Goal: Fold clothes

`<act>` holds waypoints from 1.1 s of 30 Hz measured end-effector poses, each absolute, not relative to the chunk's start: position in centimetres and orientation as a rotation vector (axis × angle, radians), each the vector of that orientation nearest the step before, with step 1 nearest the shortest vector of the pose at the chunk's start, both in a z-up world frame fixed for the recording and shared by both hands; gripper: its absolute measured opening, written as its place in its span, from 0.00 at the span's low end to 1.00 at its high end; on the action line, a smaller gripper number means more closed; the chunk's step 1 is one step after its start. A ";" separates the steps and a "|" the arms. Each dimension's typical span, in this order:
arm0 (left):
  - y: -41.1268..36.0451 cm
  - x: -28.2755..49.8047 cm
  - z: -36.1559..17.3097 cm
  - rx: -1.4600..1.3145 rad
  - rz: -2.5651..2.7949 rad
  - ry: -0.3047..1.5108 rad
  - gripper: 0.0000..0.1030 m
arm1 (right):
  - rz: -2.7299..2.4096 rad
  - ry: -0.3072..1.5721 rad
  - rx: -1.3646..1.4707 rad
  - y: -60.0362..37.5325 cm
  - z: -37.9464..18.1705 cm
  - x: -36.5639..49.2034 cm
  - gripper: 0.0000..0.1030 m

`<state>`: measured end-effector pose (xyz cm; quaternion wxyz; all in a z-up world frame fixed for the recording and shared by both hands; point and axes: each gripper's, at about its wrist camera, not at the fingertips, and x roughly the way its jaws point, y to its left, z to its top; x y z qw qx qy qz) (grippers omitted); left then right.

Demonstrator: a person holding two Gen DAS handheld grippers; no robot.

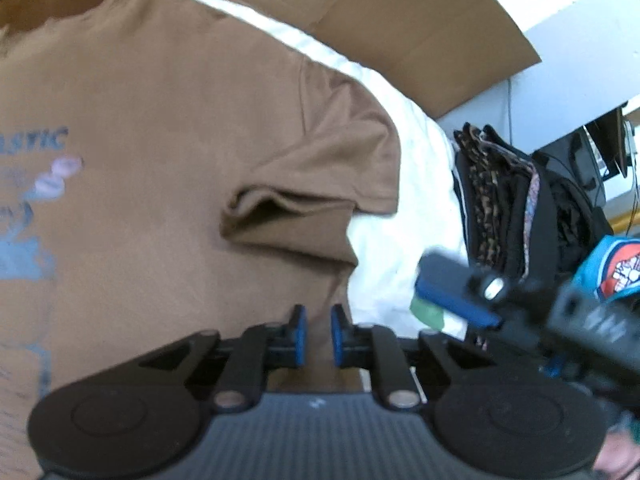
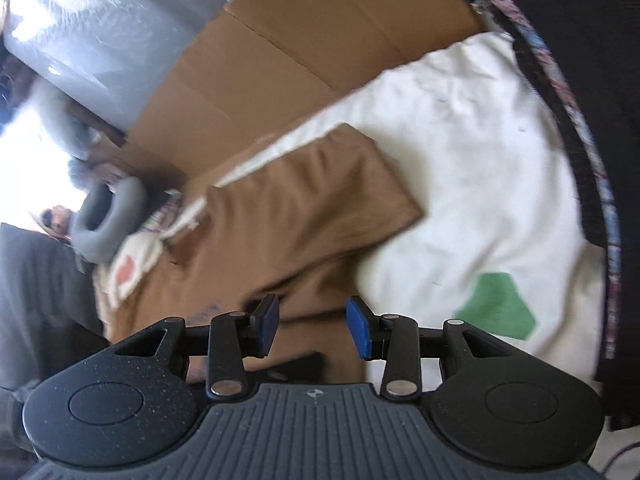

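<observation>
white sheet (image 1: 400, 184), brown t-shirt (image 1: 160, 120) flat, sleeve folded

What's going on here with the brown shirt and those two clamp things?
A person is folding a brown T-shirt spread on a white sheet, using a handheld gripper in each hand. Both the left gripper and right gripper hover over the shirt with jaws apart, holding nothing. One sleeve lies flat, with a small fold bunched beneath it.

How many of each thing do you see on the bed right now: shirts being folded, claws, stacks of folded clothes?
Brown T-shirt, spread out: 1
Claws: 2, left claw and right claw, neither holding cloth
Stack of folded clothes: 1
White sheet underneath: 1
Total: 5
</observation>
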<state>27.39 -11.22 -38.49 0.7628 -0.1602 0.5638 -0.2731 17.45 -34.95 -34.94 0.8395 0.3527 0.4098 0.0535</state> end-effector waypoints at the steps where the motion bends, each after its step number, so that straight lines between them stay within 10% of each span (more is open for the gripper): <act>1: -10.9 27.7 -38.0 -0.332 -0.585 1.217 0.20 | 0.111 0.872 0.746 -35.1 -35.3 17.3 0.41; 9: -9.7 29.5 -36.0 -0.074 -0.506 1.196 0.47 | 0.101 0.921 0.625 -33.5 -36.8 17.5 0.42; 17: -9.9 31.4 -35.8 -0.052 -0.496 1.137 0.47 | 0.051 0.956 0.503 -31.9 -38.1 19.3 0.43; 25: -10.9 31.2 -36.2 -0.037 -0.502 1.130 0.10 | 0.056 0.941 0.423 -31.3 -38.8 20.0 0.40; 33: -10.6 30.6 -33.4 -0.075 -0.537 1.101 0.07 | 0.037 0.932 0.374 -31.4 -39.0 19.9 0.25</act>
